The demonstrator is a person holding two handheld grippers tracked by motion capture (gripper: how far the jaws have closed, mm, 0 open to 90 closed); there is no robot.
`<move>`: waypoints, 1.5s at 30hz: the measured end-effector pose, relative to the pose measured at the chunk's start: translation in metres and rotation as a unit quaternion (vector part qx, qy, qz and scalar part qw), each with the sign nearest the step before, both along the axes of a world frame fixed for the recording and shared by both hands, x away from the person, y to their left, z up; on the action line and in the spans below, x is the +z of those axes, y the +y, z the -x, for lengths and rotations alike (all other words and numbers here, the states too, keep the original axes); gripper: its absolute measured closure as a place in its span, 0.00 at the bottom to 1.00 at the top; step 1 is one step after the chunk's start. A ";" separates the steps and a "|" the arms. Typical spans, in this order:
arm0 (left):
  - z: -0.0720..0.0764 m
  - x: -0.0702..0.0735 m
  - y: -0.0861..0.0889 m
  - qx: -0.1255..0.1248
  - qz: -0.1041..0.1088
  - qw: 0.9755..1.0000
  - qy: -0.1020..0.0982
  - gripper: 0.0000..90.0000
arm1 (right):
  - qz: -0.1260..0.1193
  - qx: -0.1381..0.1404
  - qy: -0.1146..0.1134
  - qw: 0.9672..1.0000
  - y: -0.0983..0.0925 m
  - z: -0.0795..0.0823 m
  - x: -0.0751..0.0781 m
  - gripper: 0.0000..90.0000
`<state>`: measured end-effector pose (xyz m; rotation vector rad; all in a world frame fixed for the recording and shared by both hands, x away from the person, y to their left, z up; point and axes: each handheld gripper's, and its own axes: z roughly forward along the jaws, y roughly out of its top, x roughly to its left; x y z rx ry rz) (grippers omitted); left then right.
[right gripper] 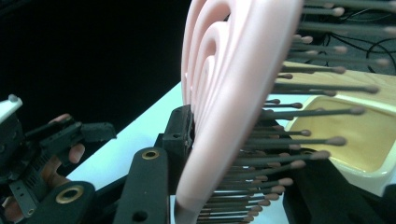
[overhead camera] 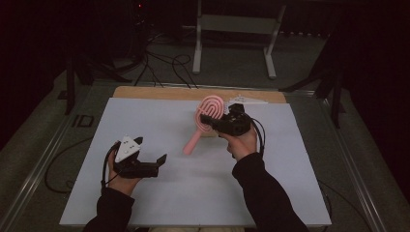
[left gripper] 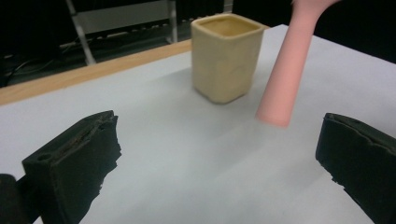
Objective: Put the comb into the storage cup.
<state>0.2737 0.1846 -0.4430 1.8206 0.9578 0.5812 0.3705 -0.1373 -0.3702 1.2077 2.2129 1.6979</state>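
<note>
Right tool [overhead camera: 216,121] clamping pink hairbrush [overhead camera: 209,114], cup [left gripper: 225,56] half hidden

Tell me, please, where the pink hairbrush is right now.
In the high view the pink hairbrush sits right of centre toward the table's far edge, its head clamped in the right gripper, just above the beige cup.

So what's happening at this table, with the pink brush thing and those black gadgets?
A person sits at a white table with a hand-held gripper in each hand. The right hand-held gripper is clamped on the head of a pink hairbrush, holding it tilted above the table with its handle pointing down, beside a cream square cup. The left hand-held gripper waits open, holding nothing, nearer the person.
</note>
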 end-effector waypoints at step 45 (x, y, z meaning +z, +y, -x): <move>0.037 -0.058 0.054 0.085 -0.015 0.996 -0.003 0.00 | 0.023 -0.038 -0.038 0.998 -0.013 -0.017 0.033 0.71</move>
